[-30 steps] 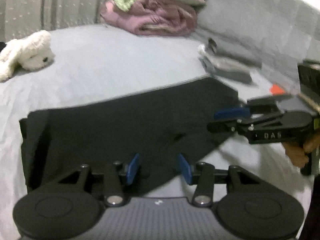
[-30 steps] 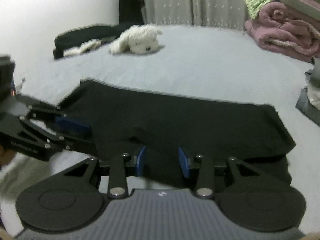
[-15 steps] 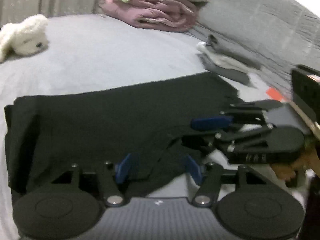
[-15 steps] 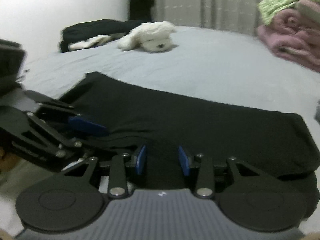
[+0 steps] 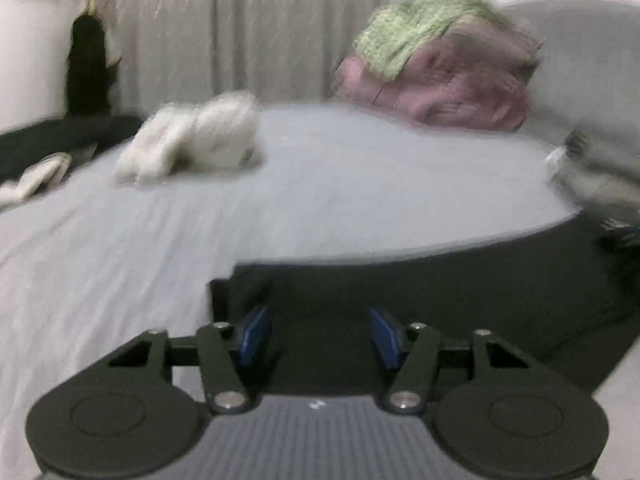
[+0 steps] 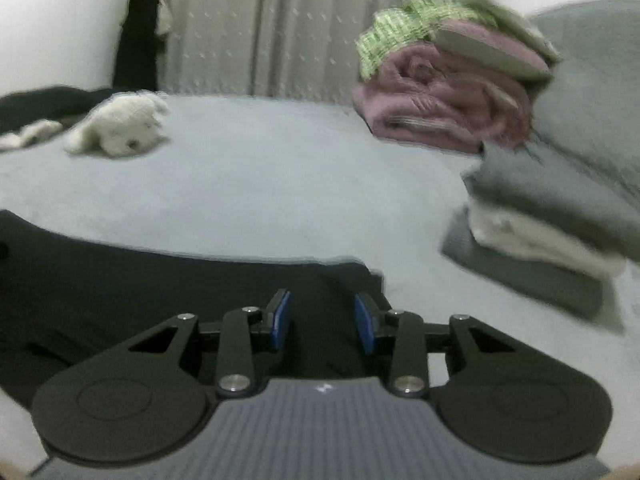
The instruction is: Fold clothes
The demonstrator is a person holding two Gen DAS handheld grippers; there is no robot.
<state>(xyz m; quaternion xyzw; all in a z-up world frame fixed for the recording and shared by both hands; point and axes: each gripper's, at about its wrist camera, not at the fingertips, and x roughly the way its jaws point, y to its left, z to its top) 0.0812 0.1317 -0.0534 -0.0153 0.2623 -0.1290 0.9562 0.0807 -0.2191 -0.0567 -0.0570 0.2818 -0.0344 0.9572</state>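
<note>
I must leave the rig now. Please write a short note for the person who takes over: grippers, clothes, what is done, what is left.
Left gripper: open, empty, over the left end of the black garment.
Right gripper: open, empty, over its right end.
The garment lies flat on the bed.
Done: a folded grey and white stack sits to the right.
Left: the black garment probably needs further folds, then stacking. The dark clothes at the far left look unfolded.

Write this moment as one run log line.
left gripper: open, at black garment | right gripper: open, at garment | bed
</note>
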